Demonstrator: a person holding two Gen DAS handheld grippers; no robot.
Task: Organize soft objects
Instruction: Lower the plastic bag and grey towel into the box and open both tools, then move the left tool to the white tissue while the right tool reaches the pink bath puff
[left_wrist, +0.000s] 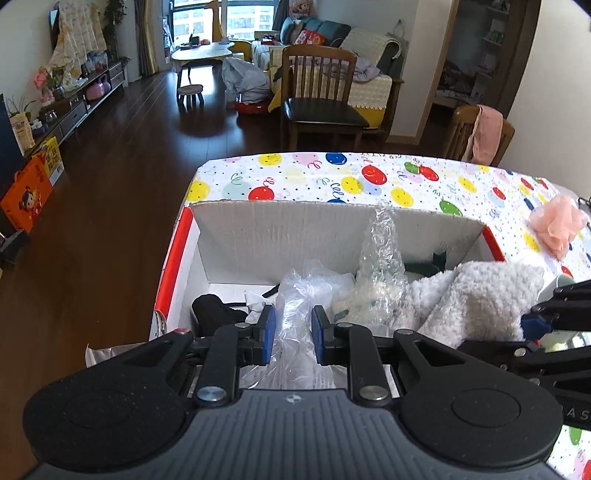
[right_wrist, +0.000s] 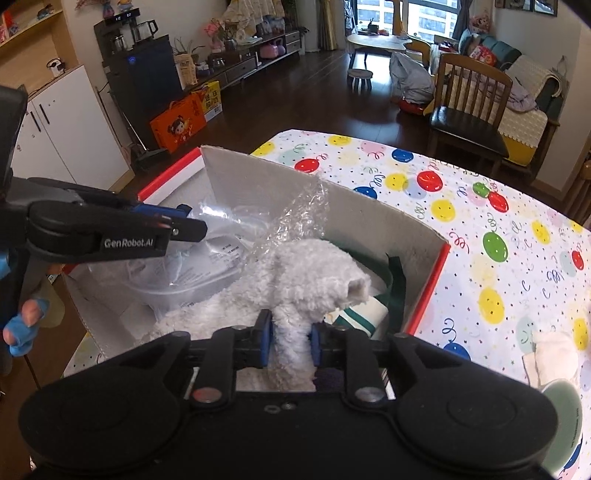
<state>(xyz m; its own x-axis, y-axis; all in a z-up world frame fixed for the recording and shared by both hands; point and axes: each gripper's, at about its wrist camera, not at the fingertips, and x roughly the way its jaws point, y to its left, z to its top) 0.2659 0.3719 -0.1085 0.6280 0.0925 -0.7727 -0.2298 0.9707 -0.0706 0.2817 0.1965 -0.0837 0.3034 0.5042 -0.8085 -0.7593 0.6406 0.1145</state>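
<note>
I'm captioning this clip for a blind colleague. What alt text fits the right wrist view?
The right gripper holds a fluffy white cloth between its blue pads over an open cardboard box on a balloon-print tablecloth. The left gripper reaches in from the left above clear plastic bags in the box.

The white fleecy cloth (right_wrist: 306, 273) is covering most of a green-striped item (right_wrist: 364, 317) in the cardboard box (right_wrist: 354, 218). At three o'clock in the left wrist view, the right gripper (left_wrist: 532, 325) is running off the picture's edge, its fingertips hiding in fleece.
</note>
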